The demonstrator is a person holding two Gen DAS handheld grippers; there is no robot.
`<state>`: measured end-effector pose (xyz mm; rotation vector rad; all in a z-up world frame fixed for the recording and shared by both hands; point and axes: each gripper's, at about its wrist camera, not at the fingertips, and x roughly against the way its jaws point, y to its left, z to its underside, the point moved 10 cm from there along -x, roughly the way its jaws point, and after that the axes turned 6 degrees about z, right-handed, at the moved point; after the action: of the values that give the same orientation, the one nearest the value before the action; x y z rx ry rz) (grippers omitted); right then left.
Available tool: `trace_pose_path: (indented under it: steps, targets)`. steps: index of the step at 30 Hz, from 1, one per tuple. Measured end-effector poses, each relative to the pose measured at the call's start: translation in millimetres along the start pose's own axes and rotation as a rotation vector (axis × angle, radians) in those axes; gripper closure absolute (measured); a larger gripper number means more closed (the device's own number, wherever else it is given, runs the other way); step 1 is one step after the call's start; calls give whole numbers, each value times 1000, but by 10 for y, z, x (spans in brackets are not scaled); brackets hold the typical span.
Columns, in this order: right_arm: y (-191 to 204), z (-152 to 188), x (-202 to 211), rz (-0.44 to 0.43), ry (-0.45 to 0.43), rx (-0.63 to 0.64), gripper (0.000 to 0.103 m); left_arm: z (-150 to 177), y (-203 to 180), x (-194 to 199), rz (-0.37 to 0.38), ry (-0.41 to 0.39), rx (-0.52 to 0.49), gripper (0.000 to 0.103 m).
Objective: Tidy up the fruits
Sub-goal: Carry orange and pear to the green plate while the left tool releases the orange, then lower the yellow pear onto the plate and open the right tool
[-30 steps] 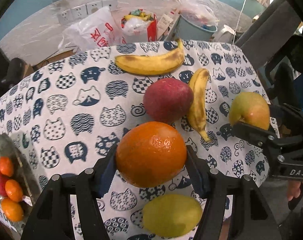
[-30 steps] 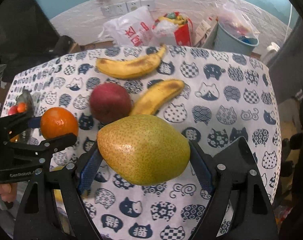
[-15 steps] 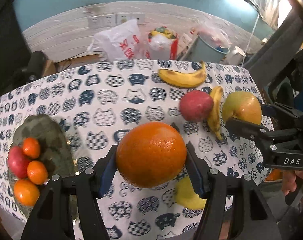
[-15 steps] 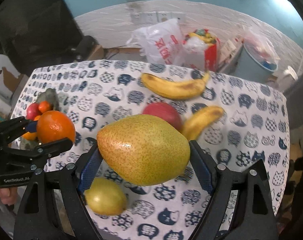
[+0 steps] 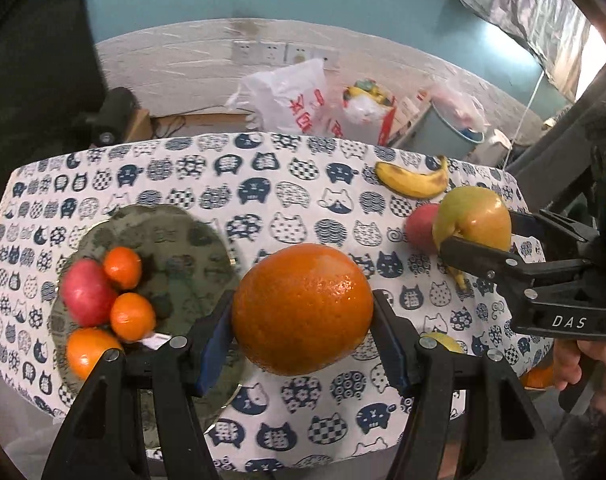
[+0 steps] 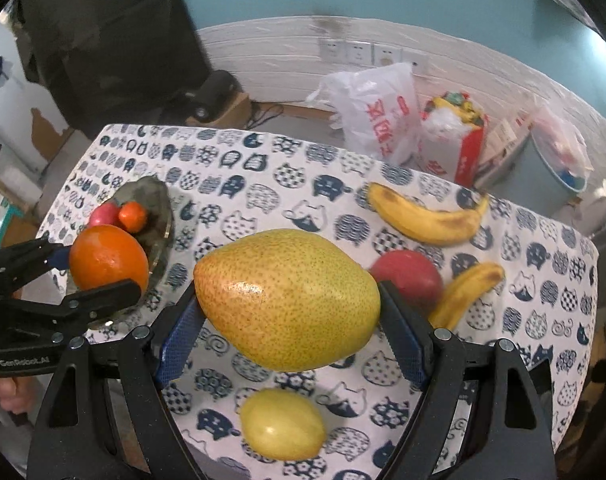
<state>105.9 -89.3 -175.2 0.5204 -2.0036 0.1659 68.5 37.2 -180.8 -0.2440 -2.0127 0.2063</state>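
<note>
Left hand-held gripper [image 5: 303, 314] is closed on a large orange [image 5: 302, 309], clamped between the blue pads [image 5: 212, 334] and held in the air over the table [image 5: 263, 184], clear of the cloth. Right hand-held gripper [image 6: 289, 320] is likewise closed on a speckled pear [image 6: 287, 299], lifted off the table. Just ahead and to the left of the left hand-held gripper a glass plate [image 5: 191, 240] is seen, loaded on its left part with a red fruit [image 5: 86, 293] and three small oranges [image 5: 122, 267]; its right part is bare. Below and close under the right hand-held gripper a lemon [image 6: 282, 423] is lying on the cloth. Ahead and to the right of it a red apple [image 6: 407, 278] is seen touching a banana [image 6: 465, 294]; a second banana [image 6: 423, 214] lies farther ahead near the far edge. Bags and a bin are seen on the floor beyond the table. Step judged: carry phase, both fruits picked and being brought toward the plate. Next move judged: the orange is to be lowered onto the bare part of the plate and the jaws opened only once it is seated, since a round fruit may roll into the pile or off the rim; the pear is to be brought across to the left and set beside it. Lemon, apple and both bananas are judged not yet sorted.
</note>
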Motion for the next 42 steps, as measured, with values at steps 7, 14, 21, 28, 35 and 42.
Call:
trace_pose_path:
  steps: [7,14,21,28,35,42]
  targets:
    - [353,-137,-52,-29,-4,49,20,88,309,82,-22,-4,54,37]
    - [745,-248,-140,-63,2,104,20,209,673,131,-54,-2,110,37]
    - [1149,-299,-279,-101,19,157,20,379,1006,112,-94,18,151,37]
    - [1535,-302,-436,-143,48,205,20,572,1239,23,-109,62,193,37]
    - [1805,-246,-641,-180,94,223,20,791,1362,-159,-101,127,246,37]
    - [1943,-144,-835,-187,137,244,20,937,1508,-251,-116,147,304,37]
